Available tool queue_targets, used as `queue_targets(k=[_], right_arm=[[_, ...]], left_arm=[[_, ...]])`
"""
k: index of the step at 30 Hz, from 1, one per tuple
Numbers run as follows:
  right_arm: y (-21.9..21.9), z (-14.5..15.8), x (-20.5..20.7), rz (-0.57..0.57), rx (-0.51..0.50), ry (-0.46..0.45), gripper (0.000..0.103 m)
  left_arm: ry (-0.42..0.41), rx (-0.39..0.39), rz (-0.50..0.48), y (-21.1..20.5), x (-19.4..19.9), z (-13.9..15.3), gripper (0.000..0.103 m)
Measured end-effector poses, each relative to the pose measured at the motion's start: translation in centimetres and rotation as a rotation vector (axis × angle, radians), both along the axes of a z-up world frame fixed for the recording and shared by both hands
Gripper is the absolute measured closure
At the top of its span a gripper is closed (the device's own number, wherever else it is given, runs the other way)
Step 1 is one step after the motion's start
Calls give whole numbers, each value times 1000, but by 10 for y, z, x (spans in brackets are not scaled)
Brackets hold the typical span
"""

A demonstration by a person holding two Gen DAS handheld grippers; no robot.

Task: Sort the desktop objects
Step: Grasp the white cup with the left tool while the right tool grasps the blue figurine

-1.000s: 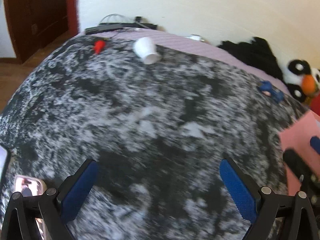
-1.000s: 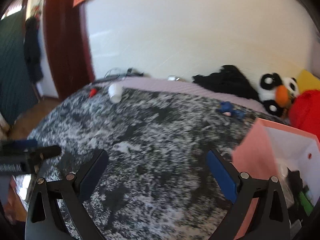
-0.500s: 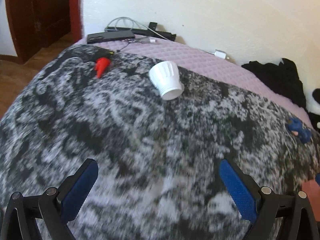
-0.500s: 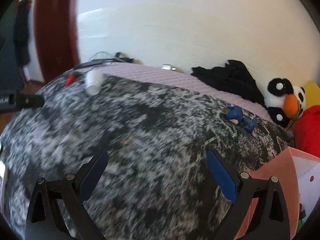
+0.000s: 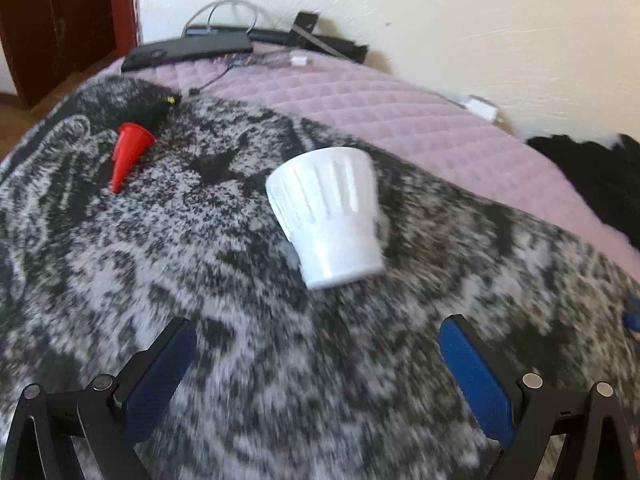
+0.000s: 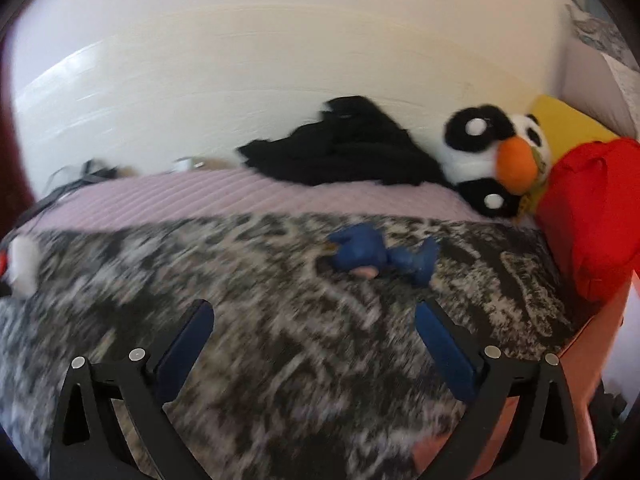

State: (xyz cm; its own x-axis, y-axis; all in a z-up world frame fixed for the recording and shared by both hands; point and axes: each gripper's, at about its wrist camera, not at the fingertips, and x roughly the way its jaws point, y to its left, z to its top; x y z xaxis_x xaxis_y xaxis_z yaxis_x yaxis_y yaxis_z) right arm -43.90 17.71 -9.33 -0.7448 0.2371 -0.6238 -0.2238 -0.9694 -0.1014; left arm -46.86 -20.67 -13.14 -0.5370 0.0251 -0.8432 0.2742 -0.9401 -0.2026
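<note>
White ribbed plastic cup point(image 5: 330, 216) is seen tipped, rim toward wide-open, empty left gripper point(image 5: 316, 344), dead ahead; right gripper point(image 6: 314, 330) likewise spread, empty.

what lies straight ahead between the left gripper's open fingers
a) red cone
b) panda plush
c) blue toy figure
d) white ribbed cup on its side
d: in the left wrist view the white ribbed cup lies tipped on the speckled blanket, centred ahead of the open left gripper, while the red cone lies far off to the left.
</note>
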Motion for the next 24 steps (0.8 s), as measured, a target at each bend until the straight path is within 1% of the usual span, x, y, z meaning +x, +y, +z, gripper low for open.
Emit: queue_targets(k=[2,7,9,12,14,15,18,21,24], right_arm=[[9,-2,-18,-50,23,5,1],[23,-16,-57,-100,48,-45,1],[27,-22,-64,-139,81,-55,1],[35,-31,-69,-227,148,-70,1],[41,-35,-69,-277,172,-66,1],[46,-37,-71,-287,160,-69,1],[61,-44,-78,-285,83,-98,1],[74,-46,-85,-274,6,-95,1],[81,-50,-93,-275,-42,-102,1]], left_arm=[[-4,-9,7,0,-9,-5,3],[-10,-35,-4,13,-29,-14,3],[-16,-50,-11,19,-36,-19,3],[-9,-105,-23,30,-43,-23,3],[-5,-129,-32,34,-47,-24,3],[-3,-140,-36,36,-49,-25,3],[6,-155,-38,38,-54,-26,2],[16,-162,-40,37,-57,-26,1],[27,-173,-43,38,-59,-27,1]])
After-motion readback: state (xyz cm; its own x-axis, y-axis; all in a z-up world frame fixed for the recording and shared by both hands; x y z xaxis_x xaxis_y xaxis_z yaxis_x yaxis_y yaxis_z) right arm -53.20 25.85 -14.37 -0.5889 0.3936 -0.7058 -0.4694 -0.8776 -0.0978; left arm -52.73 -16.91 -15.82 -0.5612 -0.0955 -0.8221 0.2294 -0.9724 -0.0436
